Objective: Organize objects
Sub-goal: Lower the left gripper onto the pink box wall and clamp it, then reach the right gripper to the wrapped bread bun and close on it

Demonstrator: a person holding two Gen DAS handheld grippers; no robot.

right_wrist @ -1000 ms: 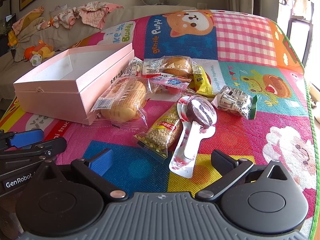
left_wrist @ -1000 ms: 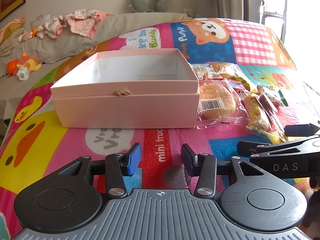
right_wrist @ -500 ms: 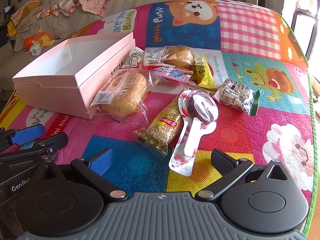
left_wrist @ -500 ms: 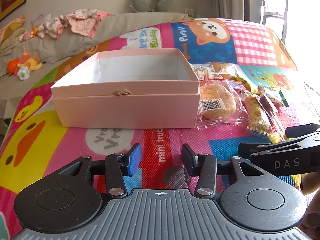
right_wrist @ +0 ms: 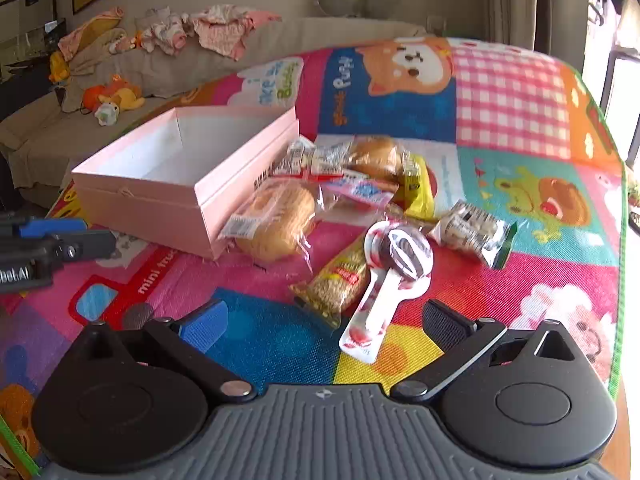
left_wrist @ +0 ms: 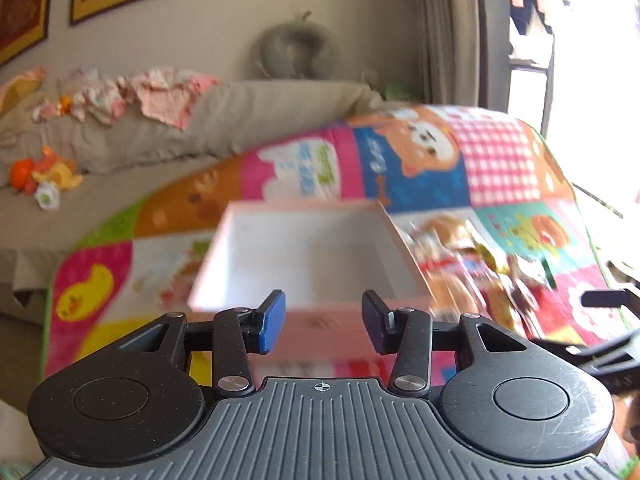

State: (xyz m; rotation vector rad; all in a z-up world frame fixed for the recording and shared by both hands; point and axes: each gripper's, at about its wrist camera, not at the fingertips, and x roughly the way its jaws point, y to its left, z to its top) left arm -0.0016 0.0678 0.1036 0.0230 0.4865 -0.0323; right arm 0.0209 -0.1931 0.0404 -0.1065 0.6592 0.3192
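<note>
Left gripper (left_wrist: pixel 323 322): jaws parted at a middling gap, nothing between them, above the near wall of the open pink box (left_wrist: pixel 304 256); this view is blurred. Right gripper (right_wrist: pixel 324 322): jaws spread wide, empty, over the play mat (right_wrist: pixel 516 92). Mat print legible: "mini", "Puppy". Snacks lie just right of the box: wrapped bun (right_wrist: pixel 276 220) touching its side, grain bar (right_wrist: pixel 340 280), lollipop (right_wrist: pixel 396 264) overlapping the bar, silver-green packet (right_wrist: pixel 472 232), yellow packet (right_wrist: pixel 416 188). Packet labels too small to read.
</note>
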